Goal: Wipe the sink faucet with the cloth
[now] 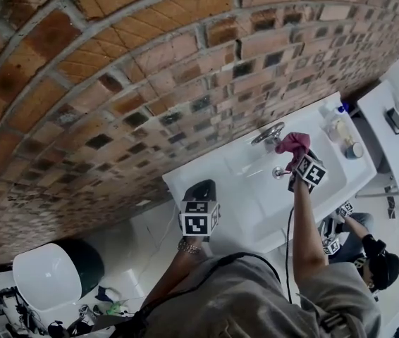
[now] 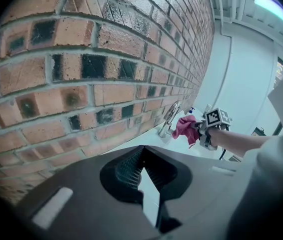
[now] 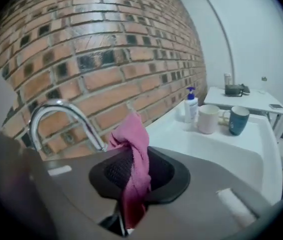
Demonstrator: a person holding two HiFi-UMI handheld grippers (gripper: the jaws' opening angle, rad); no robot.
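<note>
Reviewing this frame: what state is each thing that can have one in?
left hand-held gripper: shut, empty.
right hand-held gripper: shut on the cloth.
cloth: bunched, beside the faucet.
faucet: no water seen running.
white mug: upright.
blue mug: upright.
soap bottle: upright.

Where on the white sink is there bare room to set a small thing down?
Bare: the white ceramic sink's back ledge between the curved chrome faucet and the white soap bottle with blue pump, and the ledge left of the faucet. Crowded: the right end, where the bottle, a pale mug and a teal mug stand together.
</note>
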